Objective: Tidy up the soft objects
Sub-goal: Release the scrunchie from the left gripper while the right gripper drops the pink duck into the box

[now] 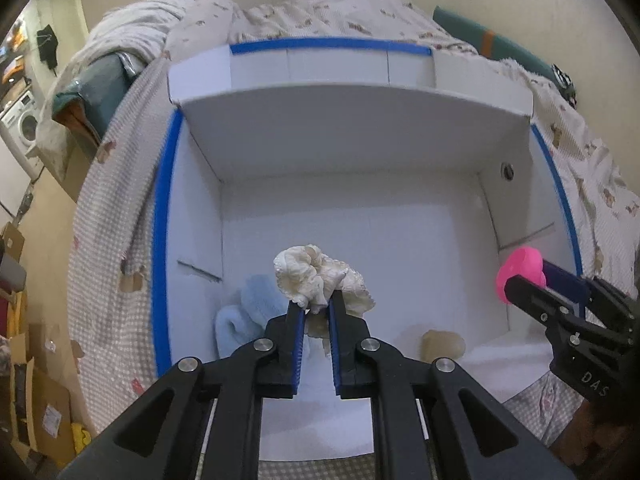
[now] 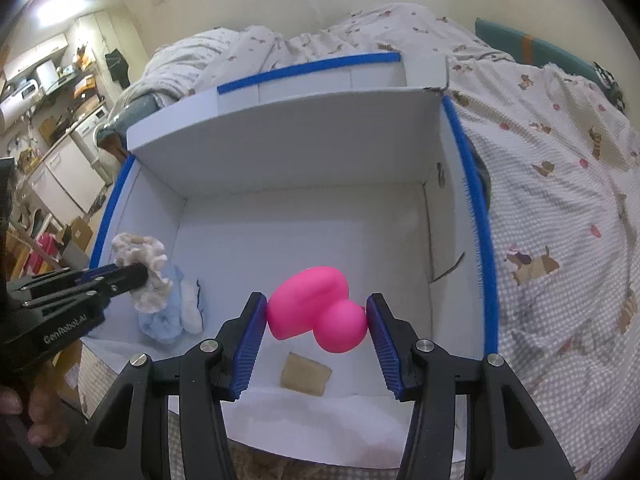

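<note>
My left gripper point(image 1: 316, 308) is shut on a cream ruffled scrunchie point(image 1: 320, 276) and holds it above the left front of an open white box point(image 1: 360, 216) with blue tape on its rims. My right gripper point(image 2: 316, 312) is shut on a pink soft duck toy point(image 2: 316, 312) and holds it above the box's right front. In the left wrist view the pink toy point(image 1: 520, 272) shows at the right; in the right wrist view the scrunchie point(image 2: 144, 272) shows at the left. A light blue fuzzy cloth point(image 1: 248, 312) and a tan sponge point(image 1: 442, 344) lie on the box floor.
The box point(image 2: 304, 216) sits on a bed with a checked, dog-print blanket point(image 2: 560, 200). Its far flap point(image 2: 280, 140) stands up. A teal pillow point(image 2: 536, 48) lies at the far right. Kitchen units and cardboard boxes point(image 1: 36, 400) are off to the left.
</note>
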The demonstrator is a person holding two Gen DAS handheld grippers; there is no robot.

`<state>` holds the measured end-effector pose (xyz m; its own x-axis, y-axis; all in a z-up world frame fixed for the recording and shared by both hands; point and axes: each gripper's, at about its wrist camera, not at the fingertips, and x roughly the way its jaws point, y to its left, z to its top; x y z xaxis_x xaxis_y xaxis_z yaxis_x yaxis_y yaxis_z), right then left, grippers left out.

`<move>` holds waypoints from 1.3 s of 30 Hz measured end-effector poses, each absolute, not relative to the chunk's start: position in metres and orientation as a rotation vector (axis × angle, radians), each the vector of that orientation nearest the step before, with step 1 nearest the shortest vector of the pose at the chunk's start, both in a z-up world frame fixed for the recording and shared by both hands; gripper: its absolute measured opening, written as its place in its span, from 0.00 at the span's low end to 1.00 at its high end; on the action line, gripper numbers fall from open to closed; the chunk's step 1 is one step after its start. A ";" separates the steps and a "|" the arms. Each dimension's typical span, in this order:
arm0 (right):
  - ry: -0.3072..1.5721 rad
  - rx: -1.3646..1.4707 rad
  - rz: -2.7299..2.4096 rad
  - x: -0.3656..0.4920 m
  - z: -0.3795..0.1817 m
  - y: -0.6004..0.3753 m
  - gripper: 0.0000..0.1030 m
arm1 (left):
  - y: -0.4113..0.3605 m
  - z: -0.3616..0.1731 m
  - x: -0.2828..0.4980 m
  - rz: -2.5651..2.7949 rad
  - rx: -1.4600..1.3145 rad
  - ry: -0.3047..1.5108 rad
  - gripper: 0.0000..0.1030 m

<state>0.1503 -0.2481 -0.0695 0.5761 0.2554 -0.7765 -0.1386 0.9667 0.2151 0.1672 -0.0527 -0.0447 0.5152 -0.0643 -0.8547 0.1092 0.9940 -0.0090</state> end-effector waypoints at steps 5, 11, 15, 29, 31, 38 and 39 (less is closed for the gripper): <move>0.952 0.117 0.240 0.151 -0.074 -0.244 0.53 | -0.054 -0.056 0.168 -0.109 0.054 1.073 0.31; 0.968 0.119 0.248 0.151 -0.078 -0.242 0.53 | -0.057 -0.052 0.161 -0.080 0.083 1.032 0.65; 0.968 0.123 0.259 0.150 -0.077 -0.241 0.53 | -0.058 -0.050 0.158 -0.094 0.088 1.024 0.65; 0.977 0.147 0.280 0.151 -0.078 -0.240 0.69 | -0.053 -0.051 0.157 -0.080 0.080 1.031 0.65; 0.986 0.158 0.273 0.153 -0.079 -0.241 0.75 | -0.053 -0.051 0.156 -0.080 0.085 1.027 0.65; 1.000 0.220 0.246 0.156 -0.081 -0.251 0.85 | -0.055 -0.051 0.154 -0.077 0.091 1.023 0.65; 0.997 0.223 0.244 0.156 -0.081 -0.251 0.88 | -0.055 -0.051 0.154 -0.077 0.093 1.020 0.65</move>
